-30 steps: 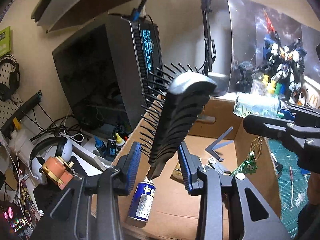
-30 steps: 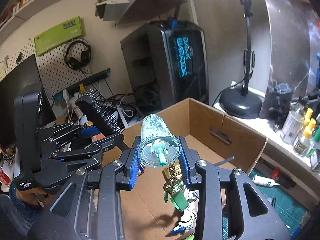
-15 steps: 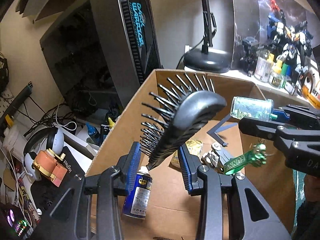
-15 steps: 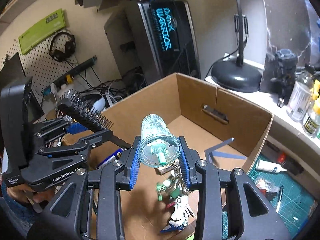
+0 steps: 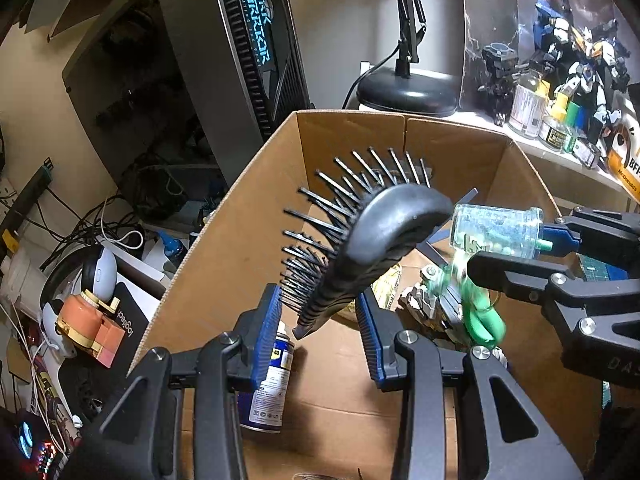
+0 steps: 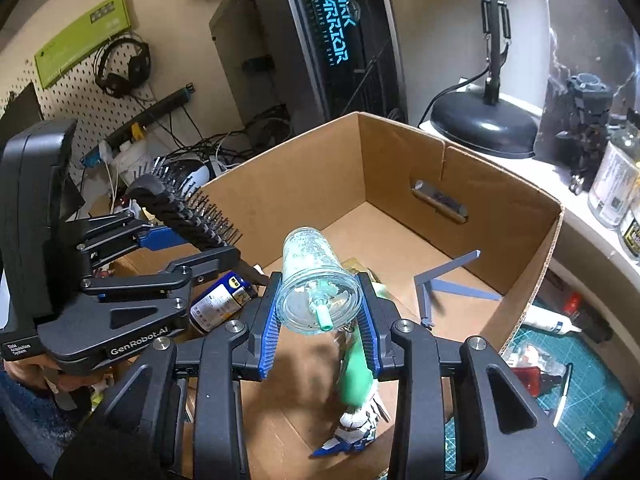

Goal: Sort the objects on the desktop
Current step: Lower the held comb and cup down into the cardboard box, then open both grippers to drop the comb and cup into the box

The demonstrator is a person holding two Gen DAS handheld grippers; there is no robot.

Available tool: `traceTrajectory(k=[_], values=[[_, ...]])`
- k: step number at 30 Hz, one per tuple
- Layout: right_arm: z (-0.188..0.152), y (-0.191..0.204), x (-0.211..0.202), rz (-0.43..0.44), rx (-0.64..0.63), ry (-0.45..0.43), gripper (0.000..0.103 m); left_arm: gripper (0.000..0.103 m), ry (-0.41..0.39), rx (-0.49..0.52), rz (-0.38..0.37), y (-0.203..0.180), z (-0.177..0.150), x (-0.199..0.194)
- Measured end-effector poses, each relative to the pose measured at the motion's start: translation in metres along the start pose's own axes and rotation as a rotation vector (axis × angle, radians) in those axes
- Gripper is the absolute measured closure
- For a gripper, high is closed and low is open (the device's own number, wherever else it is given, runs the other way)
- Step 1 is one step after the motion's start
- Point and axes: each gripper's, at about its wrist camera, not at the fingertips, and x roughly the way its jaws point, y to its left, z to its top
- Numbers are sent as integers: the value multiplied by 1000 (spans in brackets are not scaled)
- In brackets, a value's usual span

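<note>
Two hand-held grippers hang over an open cardboard box [image 5: 248,216] on a cluttered desk. The left gripper [image 5: 318,330], its blue pads spread wide, has a black hairbrush [image 5: 376,240] standing between them, handle tip down and bristles turned left; whether either pad actually touches the handle cannot be told. The right gripper [image 6: 320,316] is closed on a clear miniature cup [image 6: 316,280] held sideways above the box, a blurred green tag [image 6: 354,368] dangling beneath it. Inside the box lie a blue spray can [image 5: 270,380], a grey angled stand [image 6: 448,284] and a white-and-blue robot figure [image 6: 352,428]. A computer tower [image 6: 320,40] and lamp base [image 6: 484,124] stand behind.
</note>
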Motion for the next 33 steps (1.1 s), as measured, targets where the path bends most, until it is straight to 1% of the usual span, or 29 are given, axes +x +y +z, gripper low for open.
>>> traceTrajectory(k=[13,16,17,18,19,20,21,22,23,24,29,33], values=[[-4,-2,-4,-14,2,10,70,65,10,4,3,-3,-1,2],[-5,-2,-6,-8,6,2,69,64,18,4,5,-3,-1,2],[-5,-2,-8,-5,8,-3,67,64,20,6,8,-3,-2,1],[-5,-2,-9,-3,9,-9,63,62,14,10,17,-4,-2,-1],[-5,-2,-11,-4,9,-15,60,58,9,14,27,-4,-2,-3],[-4,-2,-12,-6,9,-20,57,49,3,18,36,-4,-2,-5],[-5,-2,-14,-7,8,-23,57,37,-2,22,45,-5,-2,-7],[-5,-2,-16,-8,7,-25,57,32,-8,26,55,-5,-2,-9],[-5,-2,-17,-8,7,-27,56,25,-14,30,64,-6,-1,-11],[-5,-1,-19,-9,6,-29,56,24,-19,34,73,-6,-1,-13],[-5,0,-27,-13,3,-40,56,23,-46,53,117,-8,-1,-23],[-5,1,-34,-16,-2,-48,56,23,-47,33,107,-4,-2,-27]])
